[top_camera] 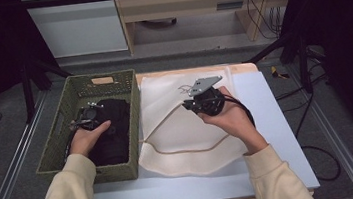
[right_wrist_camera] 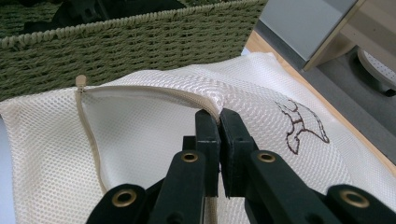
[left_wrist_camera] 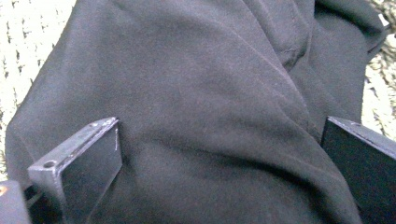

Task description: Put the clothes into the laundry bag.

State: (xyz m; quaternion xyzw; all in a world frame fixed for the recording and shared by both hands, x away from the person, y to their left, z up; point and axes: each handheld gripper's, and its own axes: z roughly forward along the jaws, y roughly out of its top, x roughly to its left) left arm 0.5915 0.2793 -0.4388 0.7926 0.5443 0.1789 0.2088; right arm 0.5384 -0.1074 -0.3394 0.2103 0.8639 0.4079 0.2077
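- Two tools in use, one per hand, over a pale desk (top_camera: 267, 119).
- Left tool (top_camera: 87, 118) sits inside the green woven basket (top_camera: 132, 129) at the desk's left side, over a dark cloth (top_camera: 113, 132) lying in the basket.
- Left gripper view: jaws spread wide, one at each lower corner, with the dark cloth (left_wrist_camera: 196, 107) bulging between them; pads not pressing on it. Pale weave of the basket bottom shows at the picture's edges.
- Right tool (top_camera: 204, 101) held above the cream mesh bag (top_camera: 178, 129), which lies flat on the desk just beside the basket's right wall.
- Right gripper view: jaws pressed together, pinching the bag's zippered edge (right_wrist_camera: 154, 91) at its raised point; the mesh bag (right_wrist_camera: 140, 140) is lifted slightly there, and the opening gapes below the zipper line.
- Zipper pull (right_wrist_camera: 81, 80) lies at the bag's corner nearest the basket (right_wrist_camera: 140, 46).
- Dark line drawing (right_wrist_camera: 301, 123) printed on the mesh, to the right of the jaws.
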